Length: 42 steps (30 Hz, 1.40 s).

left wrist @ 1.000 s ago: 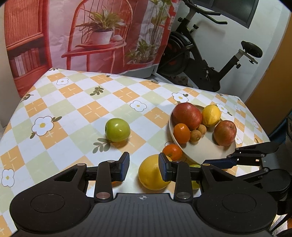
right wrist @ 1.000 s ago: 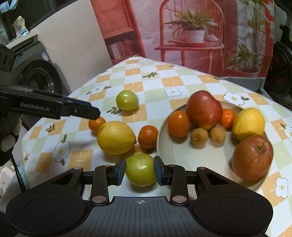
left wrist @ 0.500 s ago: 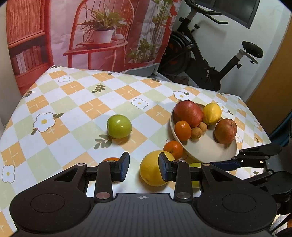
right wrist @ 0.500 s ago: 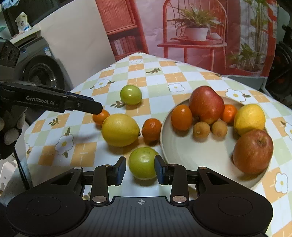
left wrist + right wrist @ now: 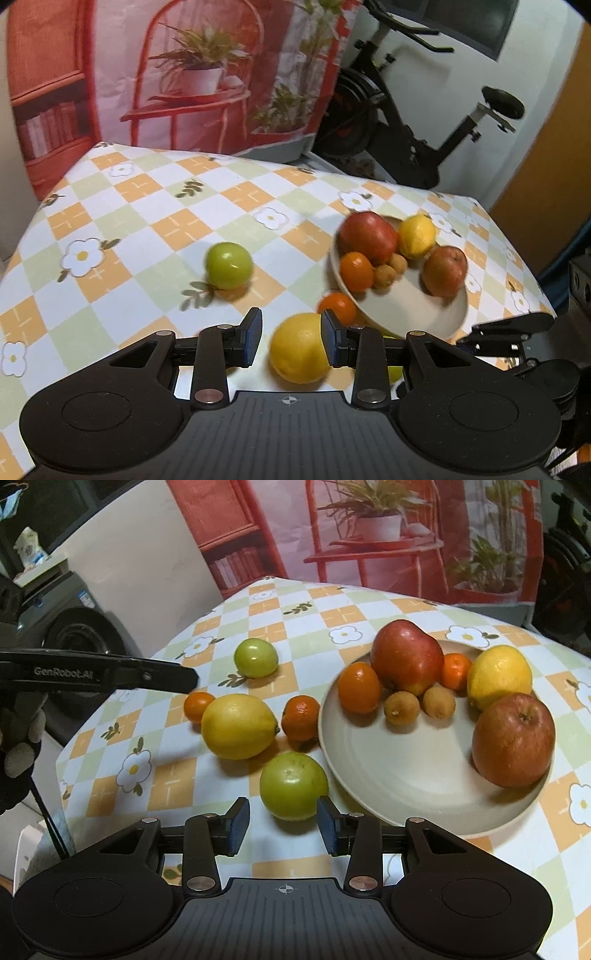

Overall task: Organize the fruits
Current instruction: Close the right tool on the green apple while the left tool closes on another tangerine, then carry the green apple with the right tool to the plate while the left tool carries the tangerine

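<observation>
A beige plate (image 5: 417,775) (image 5: 413,314) holds two red apples, a lemon, two oranges and two small brown fruits. On the cloth lie a big lemon (image 5: 238,725) (image 5: 299,347), a near green fruit (image 5: 293,786), a far green fruit (image 5: 256,658) (image 5: 229,265) and two small oranges (image 5: 300,717) (image 5: 197,706). My left gripper (image 5: 291,341) is open, its jaws either side of the big lemon. My right gripper (image 5: 282,825) is open, just short of the near green fruit.
The table has a checked flower cloth (image 5: 147,229). Its edges fall away at left and right. An exercise bike (image 5: 406,122) stands behind it and a red printed backdrop (image 5: 388,535) hangs at the back. The left gripper's arm (image 5: 99,674) crosses the right wrist view.
Both grippers have drawn back and risen a little. The near green fruit now lies ahead of the right fingertips instead of between them. Both stay open.
</observation>
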Each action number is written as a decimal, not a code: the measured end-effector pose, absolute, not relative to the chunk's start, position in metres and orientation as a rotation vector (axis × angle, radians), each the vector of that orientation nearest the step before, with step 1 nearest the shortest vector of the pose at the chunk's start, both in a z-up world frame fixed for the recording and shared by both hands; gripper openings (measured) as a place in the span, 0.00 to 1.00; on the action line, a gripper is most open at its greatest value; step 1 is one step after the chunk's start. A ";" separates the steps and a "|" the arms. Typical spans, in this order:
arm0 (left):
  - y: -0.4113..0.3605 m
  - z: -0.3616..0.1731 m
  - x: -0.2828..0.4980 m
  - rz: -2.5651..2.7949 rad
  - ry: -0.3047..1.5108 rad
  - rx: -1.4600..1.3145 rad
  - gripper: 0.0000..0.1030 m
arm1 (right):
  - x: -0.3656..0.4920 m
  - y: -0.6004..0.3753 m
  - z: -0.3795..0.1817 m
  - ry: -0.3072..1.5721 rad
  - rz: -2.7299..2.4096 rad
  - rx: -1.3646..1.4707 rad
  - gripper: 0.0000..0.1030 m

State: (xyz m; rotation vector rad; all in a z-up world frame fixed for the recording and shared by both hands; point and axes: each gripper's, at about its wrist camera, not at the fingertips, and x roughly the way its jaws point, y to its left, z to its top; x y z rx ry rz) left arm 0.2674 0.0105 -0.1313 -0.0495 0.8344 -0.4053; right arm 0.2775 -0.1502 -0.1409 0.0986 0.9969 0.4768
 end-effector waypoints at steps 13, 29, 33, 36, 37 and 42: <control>0.058 -0.127 0.279 -0.273 0.815 -0.119 0.36 | 0.295 -0.134 -0.148 1.019 0.450 0.049 0.46; 0.068 -0.148 0.277 -0.270 0.856 -0.149 0.36 | 0.302 -0.115 -0.156 1.009 0.453 -0.056 0.43; 0.065 -0.149 0.277 -0.279 0.857 -0.146 0.36 | 0.301 -0.116 -0.156 1.004 0.455 -0.053 0.43; 0.063 -0.148 0.278 -0.284 0.858 -0.141 0.36 | 0.300 -0.117 -0.156 1.000 0.456 -0.048 0.43; 0.062 -0.149 0.278 -0.283 0.859 -0.140 0.36 | 0.300 -0.118 -0.156 1.000 0.457 -0.043 0.43; 0.061 -0.148 0.280 -0.278 0.862 -0.135 0.36 | 0.295 -0.120 -0.153 0.979 0.465 -0.032 0.43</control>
